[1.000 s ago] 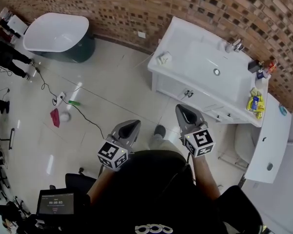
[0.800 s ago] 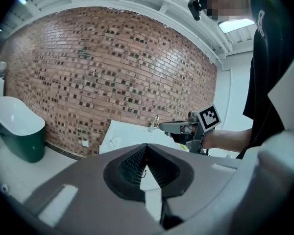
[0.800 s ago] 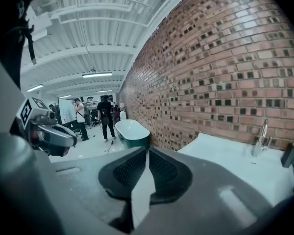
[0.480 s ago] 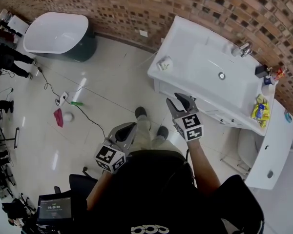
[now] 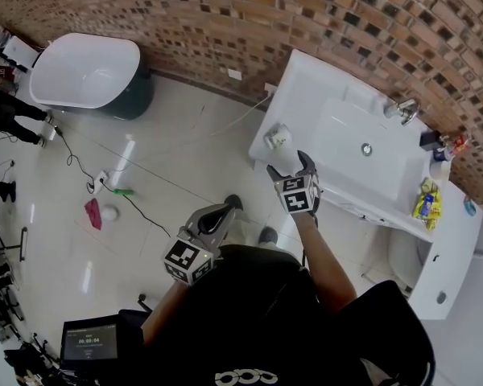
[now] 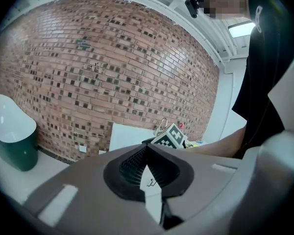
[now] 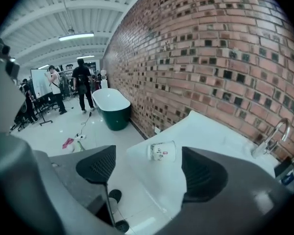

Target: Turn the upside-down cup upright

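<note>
A pale printed cup [image 5: 275, 137] rests on the left end of the white vanity top [image 5: 306, 83]. In the right gripper view the cup [image 7: 162, 151] looks tipped sideways, just beyond the fingertips and centred between them. My right gripper [image 5: 291, 167] hovers over the vanity's front edge, close to the cup. Its jaws are opening wide, and nothing is between the pads [image 7: 97, 165]. My left gripper [image 5: 213, 219] hangs lower, over the floor near the person's body, with its jaws shut on nothing [image 6: 146, 163].
A sink basin [image 5: 358, 139] with a faucet [image 5: 402, 111] fills the vanity's middle. Small bottles [image 5: 439, 147] and a yellow packet [image 5: 424, 199] sit at its right end. A bathtub [image 5: 84, 71], a cable and a red cloth [image 5: 92, 213] are on the floor at the left.
My right gripper has reached forward to the vanity's left end near the cup, and its jaws have gone from shut to wide apart. The left gripper moved forward a little, still shut.
</note>
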The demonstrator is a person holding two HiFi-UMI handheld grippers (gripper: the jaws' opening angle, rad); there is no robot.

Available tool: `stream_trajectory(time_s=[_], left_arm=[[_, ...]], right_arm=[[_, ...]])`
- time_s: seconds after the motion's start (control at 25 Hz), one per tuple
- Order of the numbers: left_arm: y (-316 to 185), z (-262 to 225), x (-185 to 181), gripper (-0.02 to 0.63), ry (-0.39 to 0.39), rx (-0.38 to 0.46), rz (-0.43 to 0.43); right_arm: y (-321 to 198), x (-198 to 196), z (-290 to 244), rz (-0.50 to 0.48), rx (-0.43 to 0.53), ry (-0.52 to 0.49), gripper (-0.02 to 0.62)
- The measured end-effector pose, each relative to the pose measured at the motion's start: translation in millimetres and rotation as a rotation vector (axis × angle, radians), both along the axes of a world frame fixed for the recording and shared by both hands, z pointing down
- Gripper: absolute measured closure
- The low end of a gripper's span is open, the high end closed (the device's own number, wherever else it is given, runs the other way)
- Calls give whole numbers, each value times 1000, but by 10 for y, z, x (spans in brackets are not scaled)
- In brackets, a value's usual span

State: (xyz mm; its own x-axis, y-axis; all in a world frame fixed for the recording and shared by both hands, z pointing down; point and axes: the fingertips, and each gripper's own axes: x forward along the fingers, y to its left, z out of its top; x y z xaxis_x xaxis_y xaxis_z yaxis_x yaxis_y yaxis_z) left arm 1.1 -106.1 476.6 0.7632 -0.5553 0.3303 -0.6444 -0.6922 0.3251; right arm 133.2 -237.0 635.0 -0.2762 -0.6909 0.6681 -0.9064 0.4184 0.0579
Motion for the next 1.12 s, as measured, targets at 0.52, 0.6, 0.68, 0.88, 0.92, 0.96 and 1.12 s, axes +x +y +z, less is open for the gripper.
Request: stream_trajectory(time_s=[0.52, 0.6, 0.68, 0.88, 0.92, 0.96, 1.12], left_arm=[[-762, 162, -370, 594, -15, -54, 16], [-862, 167, -430, 594, -21, -54, 16], [-938, 170, -470, 594, -26, -55, 19], [-1052, 183, -500, 594, -30, -61, 38], [-1063, 185, -504, 594, -31, -62, 43], [-1073, 188, -508, 594, -32, -63, 49], [-1100, 202, -493, 594, -28, -68, 68]], right_arm=[[-777, 28, 969, 83, -139, 219, 158], [-812, 26, 1066, 85, -157, 239, 158], [-833, 26, 1138, 86, -167, 259, 158], [-867, 88, 1209, 117, -176, 295, 169], [-875, 95, 1204, 120, -174, 299, 200], [-880, 97, 1203, 123, -173, 297, 201], [-870, 128, 1160, 147, -175, 259, 201]])
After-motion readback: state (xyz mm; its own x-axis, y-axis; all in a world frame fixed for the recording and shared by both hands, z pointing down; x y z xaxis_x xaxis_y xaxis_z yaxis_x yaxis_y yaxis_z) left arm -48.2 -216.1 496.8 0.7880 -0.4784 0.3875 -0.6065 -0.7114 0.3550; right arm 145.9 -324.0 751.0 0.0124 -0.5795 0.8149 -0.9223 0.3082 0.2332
